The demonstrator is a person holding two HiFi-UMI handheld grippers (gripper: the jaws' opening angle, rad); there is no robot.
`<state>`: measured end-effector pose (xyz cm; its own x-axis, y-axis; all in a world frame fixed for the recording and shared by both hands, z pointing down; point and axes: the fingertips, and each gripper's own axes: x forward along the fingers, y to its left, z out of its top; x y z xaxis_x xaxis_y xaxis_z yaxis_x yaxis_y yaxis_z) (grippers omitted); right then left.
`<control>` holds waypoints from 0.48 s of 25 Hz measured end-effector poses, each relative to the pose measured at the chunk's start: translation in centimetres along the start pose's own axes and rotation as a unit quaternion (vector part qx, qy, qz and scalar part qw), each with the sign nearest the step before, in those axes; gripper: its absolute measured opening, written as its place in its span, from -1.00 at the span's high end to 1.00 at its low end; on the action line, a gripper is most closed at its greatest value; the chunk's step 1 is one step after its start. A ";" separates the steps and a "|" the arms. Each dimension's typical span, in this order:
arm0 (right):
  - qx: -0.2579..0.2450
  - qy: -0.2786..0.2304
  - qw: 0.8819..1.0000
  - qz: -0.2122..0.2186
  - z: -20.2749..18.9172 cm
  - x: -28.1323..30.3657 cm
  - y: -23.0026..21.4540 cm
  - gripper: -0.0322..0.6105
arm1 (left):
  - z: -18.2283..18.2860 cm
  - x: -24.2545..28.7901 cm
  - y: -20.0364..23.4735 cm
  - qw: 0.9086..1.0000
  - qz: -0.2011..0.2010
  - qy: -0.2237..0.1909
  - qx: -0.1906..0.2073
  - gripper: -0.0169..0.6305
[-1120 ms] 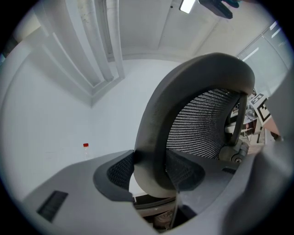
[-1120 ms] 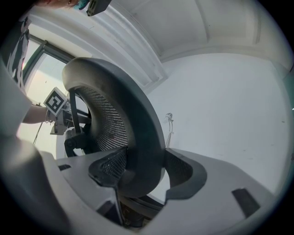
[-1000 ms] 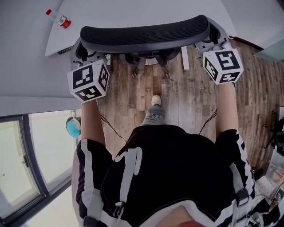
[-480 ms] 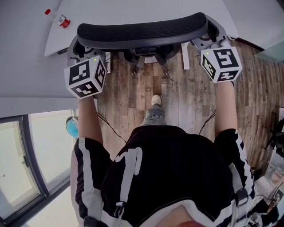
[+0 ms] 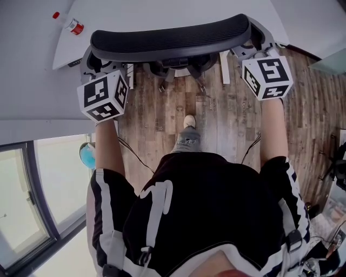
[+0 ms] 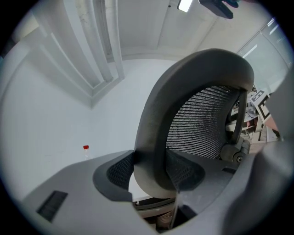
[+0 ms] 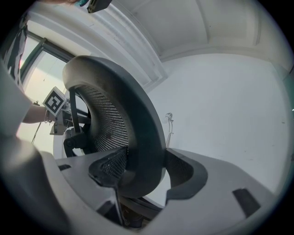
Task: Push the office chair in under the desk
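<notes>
The office chair's black backrest (image 5: 167, 40) lies across the top of the head view, its top edge against the white desk (image 5: 162, 13). My left gripper (image 5: 96, 62) holds the backrest's left end, and in the left gripper view the thick backrest rim (image 6: 156, 137) fills the gap of that gripper (image 6: 149, 172), with both pads against it. At the right end sits my right gripper (image 5: 254, 50); its own view shows the rim (image 7: 142, 137) clamped the same way in that gripper (image 7: 142, 172). Mesh shows behind the rim in both gripper views.
A small bottle with a red cap (image 5: 70, 22) stands on the desk's left part, also seen as the bottle (image 6: 86, 149). The chair's base (image 5: 178, 73) stands on the wood floor ahead of the person's foot (image 5: 189, 123). A window (image 5: 21, 205) runs along the left.
The chair's backrest and both grippers have moved a little forward, toward the desk. Both grips look unchanged.
</notes>
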<state>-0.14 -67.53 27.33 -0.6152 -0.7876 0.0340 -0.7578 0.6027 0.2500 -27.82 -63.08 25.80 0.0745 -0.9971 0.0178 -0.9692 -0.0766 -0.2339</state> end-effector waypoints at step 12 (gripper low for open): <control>-0.037 0.015 0.999 -0.020 0.0 -1.2 0.9 0.09 | 0.0 -1.6 -0.3 1.000 0.007 -0.016 0.013 0.30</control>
<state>-0.06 -66.03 27.55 -0.5765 -0.8155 0.0505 -0.7631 0.5595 0.3234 -27.69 -61.49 25.86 0.0688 -0.9975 -0.0167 -0.9640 -0.0622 -0.2586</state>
